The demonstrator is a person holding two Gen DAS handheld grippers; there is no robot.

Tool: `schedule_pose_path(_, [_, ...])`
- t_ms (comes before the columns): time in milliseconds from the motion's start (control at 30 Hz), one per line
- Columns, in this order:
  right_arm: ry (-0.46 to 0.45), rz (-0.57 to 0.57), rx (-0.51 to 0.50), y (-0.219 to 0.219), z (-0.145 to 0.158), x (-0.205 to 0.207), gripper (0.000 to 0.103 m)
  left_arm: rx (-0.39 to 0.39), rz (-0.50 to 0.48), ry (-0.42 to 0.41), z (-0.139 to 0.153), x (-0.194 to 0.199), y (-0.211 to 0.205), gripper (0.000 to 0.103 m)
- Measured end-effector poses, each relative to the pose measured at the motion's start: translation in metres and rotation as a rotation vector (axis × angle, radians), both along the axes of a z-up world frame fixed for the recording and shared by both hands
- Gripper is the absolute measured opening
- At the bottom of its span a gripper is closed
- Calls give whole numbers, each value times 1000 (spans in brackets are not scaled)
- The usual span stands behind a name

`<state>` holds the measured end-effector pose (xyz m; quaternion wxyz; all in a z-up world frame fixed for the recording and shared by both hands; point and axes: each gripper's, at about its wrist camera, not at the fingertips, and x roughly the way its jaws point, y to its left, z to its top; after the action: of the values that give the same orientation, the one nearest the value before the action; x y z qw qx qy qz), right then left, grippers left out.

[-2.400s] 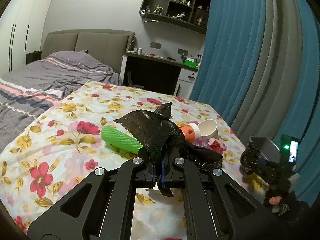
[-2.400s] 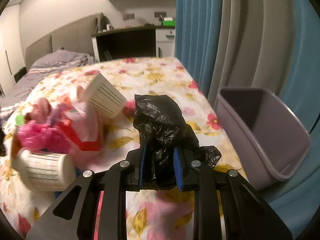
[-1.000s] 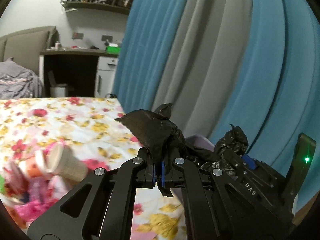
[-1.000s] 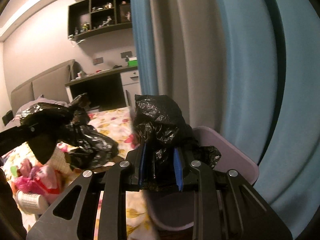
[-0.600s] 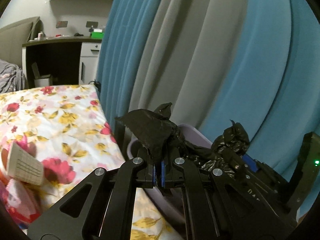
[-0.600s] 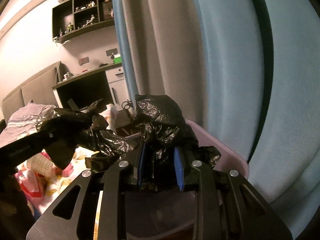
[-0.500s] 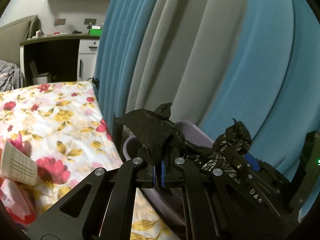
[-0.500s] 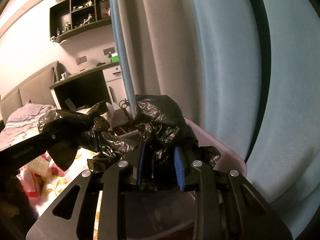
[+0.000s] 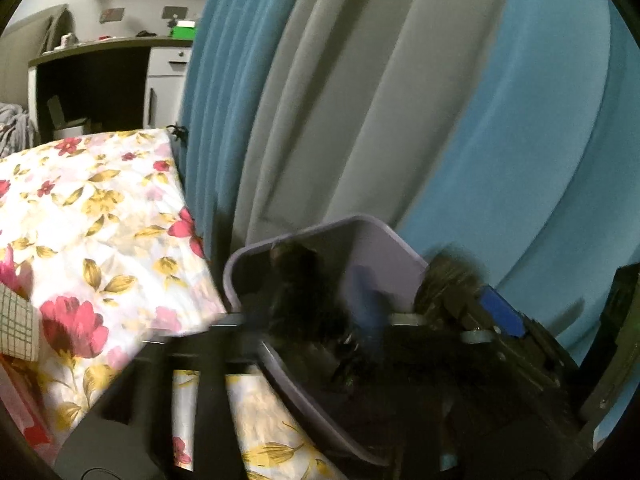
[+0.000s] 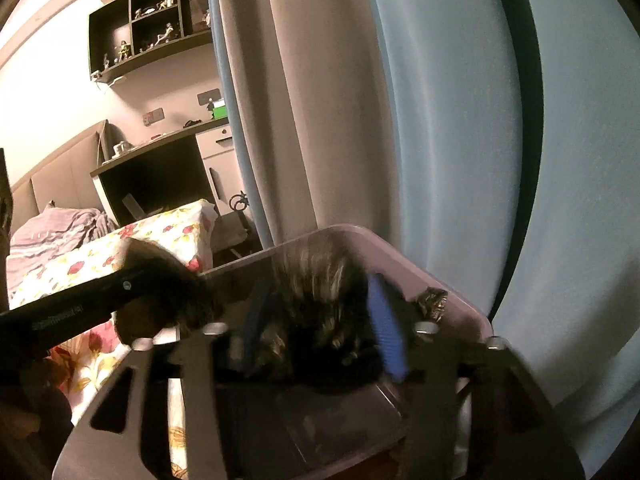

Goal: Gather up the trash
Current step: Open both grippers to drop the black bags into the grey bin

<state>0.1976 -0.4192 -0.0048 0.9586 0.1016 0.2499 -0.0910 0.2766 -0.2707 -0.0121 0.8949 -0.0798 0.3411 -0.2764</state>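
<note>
A black trash bag [image 9: 304,300] hangs blurred over the mouth of the lilac bin [image 9: 384,252] beside the bed. My left gripper [image 9: 304,320] is over the bin with its jaws opening; the bag lies loose between them and the pads do not press it. In the right wrist view the bag's other end [image 10: 316,300] streaks downward between the blue pads [image 10: 384,332] of my right gripper [image 10: 320,328], whose jaws are opening too, just above the bin's rim [image 10: 460,296]. The left gripper's arm [image 10: 80,308] reaches in from the left.
The bed with its floral sheet [image 9: 100,220] lies left of the bin, with a checked paper cup [image 9: 16,320] at its near edge. Blue and grey curtains [image 9: 400,100] hang close behind the bin. A dark desk [image 10: 152,184] and a wall shelf [image 10: 152,20] stand at the back.
Both grippers were shut on the black bag; now both sets of jaws have spread and the bag is slipping down into the bin. Both hands have sunk closer to the bin.
</note>
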Motion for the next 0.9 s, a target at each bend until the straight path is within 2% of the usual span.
schedule_pose_path(33, [0,-3,-4,0,0,-2,55,-17,18,-16,2,-2,4,74])
schedule_pose_path(100, [0,-18,-15,-1,1,-3,58,-28,49,-39,7,-5,10,83])
schedule_pose_path(233, [-5,-35,-12,-4,1,-8,64,-47,86,-48,14,-10,21,90])
schedule_pose_path(400, [-22,-55,-37,0,6,-17,74,-18,103,-78,18,-24,26,91])
schedule_pose_path(567, [-36,-78,-63,4,9,-25,79,4,126,-96,21,-35,37,91])
schedule_pose_path(900, [-69,-119,-82,28,20,-55,84,53,203,-154,32,-81,87,92])
